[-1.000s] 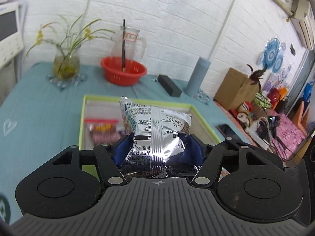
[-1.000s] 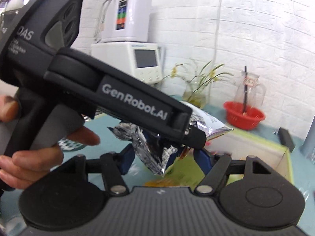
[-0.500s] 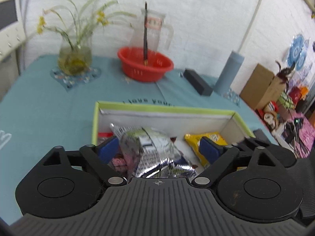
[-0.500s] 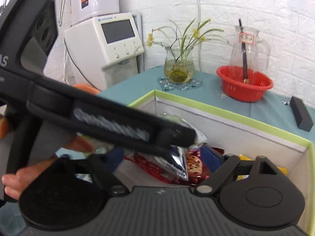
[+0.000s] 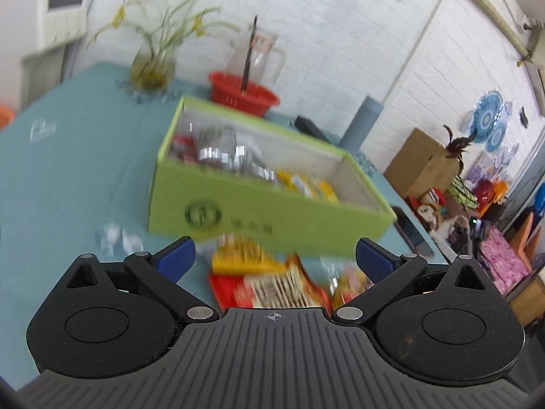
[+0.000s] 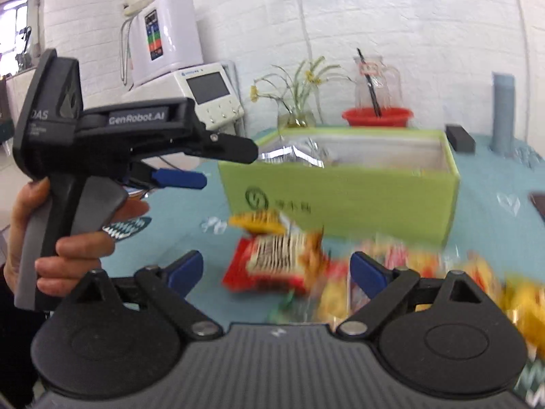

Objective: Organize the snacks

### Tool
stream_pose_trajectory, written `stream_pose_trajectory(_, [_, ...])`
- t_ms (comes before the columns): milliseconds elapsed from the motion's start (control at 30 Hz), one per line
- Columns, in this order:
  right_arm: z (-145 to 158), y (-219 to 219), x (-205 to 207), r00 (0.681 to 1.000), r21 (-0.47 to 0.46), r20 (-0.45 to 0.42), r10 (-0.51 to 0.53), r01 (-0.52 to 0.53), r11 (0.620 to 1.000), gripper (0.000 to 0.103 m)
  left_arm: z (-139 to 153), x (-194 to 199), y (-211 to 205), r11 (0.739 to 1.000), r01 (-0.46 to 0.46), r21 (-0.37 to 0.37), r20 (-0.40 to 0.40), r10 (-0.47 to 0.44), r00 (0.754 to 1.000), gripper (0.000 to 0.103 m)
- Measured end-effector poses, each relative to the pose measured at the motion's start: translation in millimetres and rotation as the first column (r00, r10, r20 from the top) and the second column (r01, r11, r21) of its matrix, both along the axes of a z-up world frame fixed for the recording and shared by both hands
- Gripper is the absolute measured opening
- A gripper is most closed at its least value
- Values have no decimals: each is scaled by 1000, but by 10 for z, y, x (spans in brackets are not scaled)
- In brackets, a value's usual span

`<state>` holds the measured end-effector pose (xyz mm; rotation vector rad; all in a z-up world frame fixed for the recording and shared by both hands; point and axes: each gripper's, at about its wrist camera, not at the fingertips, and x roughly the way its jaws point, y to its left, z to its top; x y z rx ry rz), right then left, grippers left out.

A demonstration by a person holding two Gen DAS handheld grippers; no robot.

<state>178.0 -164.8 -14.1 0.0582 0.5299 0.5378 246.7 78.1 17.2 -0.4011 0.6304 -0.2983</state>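
White painted brick wall behind, and a bench (image 5: 71,170) under a soft teal cloth, with a lime-green cardboard box (image 5: 259,214) on it holding a crinkly silver foil bag (image 6: 299,155) and some yellow packets. Left gripper (image 5: 274,255) has just been opening its jaws and they're wide with nothing between them; right gripper (image 6: 276,271) is wide and empty too. Loose snack packs, a glossy red and orange one (image 6: 272,262) among them, lie blurry on the cloth just in front of the box.

Snack packets (image 5: 272,283) before box (image 5: 259,214)
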Motion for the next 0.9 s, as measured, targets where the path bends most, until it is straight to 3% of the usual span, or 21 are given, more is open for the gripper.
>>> stream_pose_trajectory(133, [-106, -261, -332, 995, 13, -33, -97, 97, 995, 92, -113, -171, -137, 998, 48, -35, -39, -49, 998, 90])
stream_pose_trajectory(233, [-77, -461, -431, 985, -29, -6, -171, 170, 985, 93, -97, -183, -386, 994, 107, -21, -38, -108, 993, 89])
stream_pose_trajectory(333, [-44, -721, -422, 972, -11, 6, -235, 235, 972, 93, -71, -121, -687, 985, 174, -15, -36, -174, 984, 87])
stream_pose_trajectory(467, [-26, -965, -283, 973, 64, -17, -231, 231, 971, 93, 20, 116, -1132, 964, 266, 5, -23, -266, 964, 84])
stream_pose_trajectory(533, [-10, -992, -181, 979, 97, -24, -203, 205, 974, 93, 83, 331, -1362, 952, 306, 31, -49, -304, 951, 78])
stream_pose_trajectory(600, [11, -1012, -25, 987, 136, -24, -158, 160, 978, 93, 131, 561, -1585, 920, 390, 47, -73, -386, 919, 77])
stream_pose_trajectory(667, [7, -1005, 149, 990, 149, -47, -131, 137, 979, 93, 132, 756, -1768, 902, 427, 62, -146, -415, 898, 62])
stream_pose_trajectory(733, [-43, -988, 310, 990, 131, -69, -124, 132, 983, 93, 107, 878, -1930, 870, 484, 91, -178, -464, 868, 62])
stream_pose_trajectory(900, [-159, -980, 622, 985, 126, -140, -104, 122, 985, 92, -129, 993, -2200, 824, 534, 189, -267, -480, 836, 44])
